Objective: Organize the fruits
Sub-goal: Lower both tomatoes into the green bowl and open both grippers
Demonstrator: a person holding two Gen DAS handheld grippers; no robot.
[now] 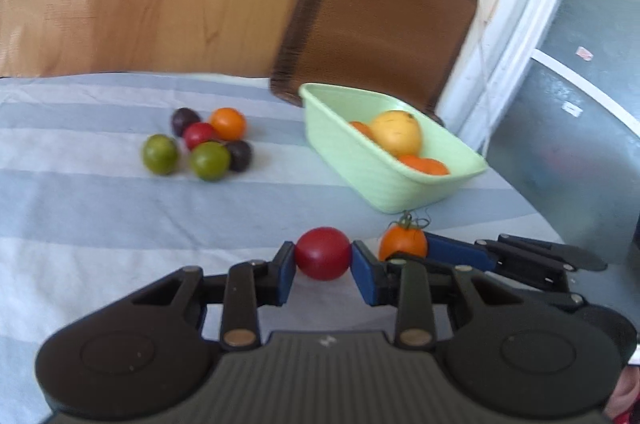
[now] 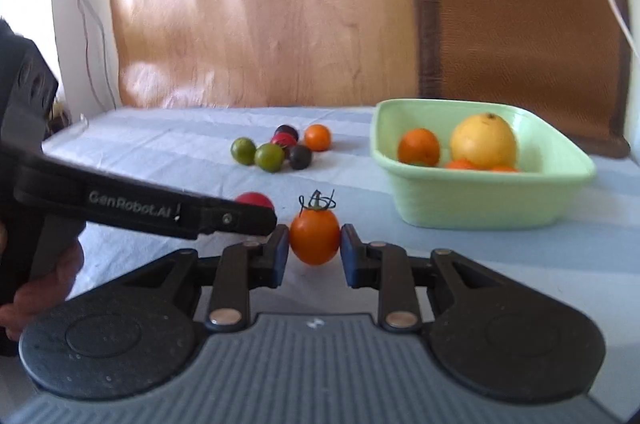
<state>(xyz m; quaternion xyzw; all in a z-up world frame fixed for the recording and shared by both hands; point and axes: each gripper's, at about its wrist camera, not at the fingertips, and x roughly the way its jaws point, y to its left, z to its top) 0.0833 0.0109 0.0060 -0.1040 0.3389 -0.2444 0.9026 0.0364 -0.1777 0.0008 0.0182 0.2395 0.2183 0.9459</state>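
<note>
In the left wrist view, the left gripper is clamping a red tomato between its blue pads, both pads pressing on the fruit's sides; the tomato is round, smooth and deep red, sitting at about 6 o'clock in the picture, just above the striped cloth. At 3 o'clock from it, the right gripper is reaching in from the right edge, gripping an orange tomato with a curly green stem. At 12 to 1 o'clock from the red tomato, a pale green basin is holding a large yellow citrus and oranges. At 10 o'clock a loose cluster of small fruits is lying on the cloth: two green, two dark purple, one red, one orange, most of them touching. In the right wrist view, the right gripper is squeezing the orange tomato, egg-shaped and glossy, its stem pointing up, at the centre of the picture. At 9 o'clock the left gripper is crossing in front, half hiding the red tomato. The basin is standing at 2 o'clock, with the citrus and an orange inside, and the cluster is lying at 11 o'clock.
</note>
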